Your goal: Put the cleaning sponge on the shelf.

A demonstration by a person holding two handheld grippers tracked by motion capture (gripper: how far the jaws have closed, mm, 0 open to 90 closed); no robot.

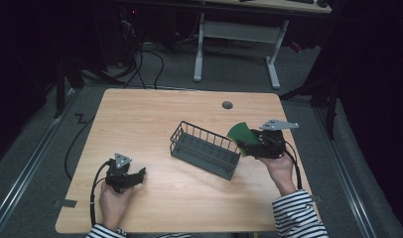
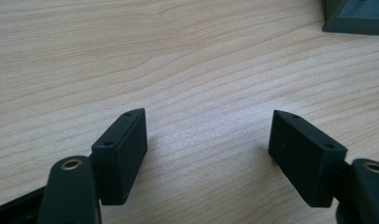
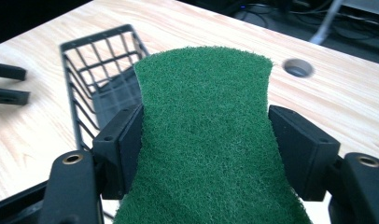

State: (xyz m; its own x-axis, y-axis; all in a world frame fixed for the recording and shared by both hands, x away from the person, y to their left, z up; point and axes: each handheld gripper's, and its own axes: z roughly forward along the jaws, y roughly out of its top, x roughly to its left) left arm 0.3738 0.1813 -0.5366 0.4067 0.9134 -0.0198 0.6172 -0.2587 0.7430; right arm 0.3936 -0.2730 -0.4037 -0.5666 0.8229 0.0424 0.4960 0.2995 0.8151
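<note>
Nowhere on the things at hand can any brand, label or writing be read: the green scouring pad's fibre face is plain and the basket's wire carries no tag. On the far right of the pale wooden table [image 1: 155, 114], the right gripper [image 1: 249, 144] is raised off the tabletop in a hand that comes out of a black-and-white striped sleeve [image 1: 299, 215], its grey three-cornered plate on top and its jaws aimed left toward the basket. Those jaws are clamped on the flat green fibre scouring pad [image 3: 206, 140], one black pad pressing each long edge so that the scourer pinches in slightly between them; it sticks out forward past the fingertips. In the high view the green pad [image 1: 241, 134] hangs just above the right end of the dark grey wire basket [image 1: 204, 148], which stands slantwise at the middle of the table; the right gripper view shows the basket's open top just beyond and to the left of the pad. A round grommet hole [image 1: 227, 105] sits in the tabletop farther back. At the near left, the left gripper [image 1: 137, 176] rests low over the wood in the other hand, pointing right toward the basket, well apart from it. Its jaws stand wide with only bare wood grain between them, and a corner of the basket shows at the top right of its own view.
</note>
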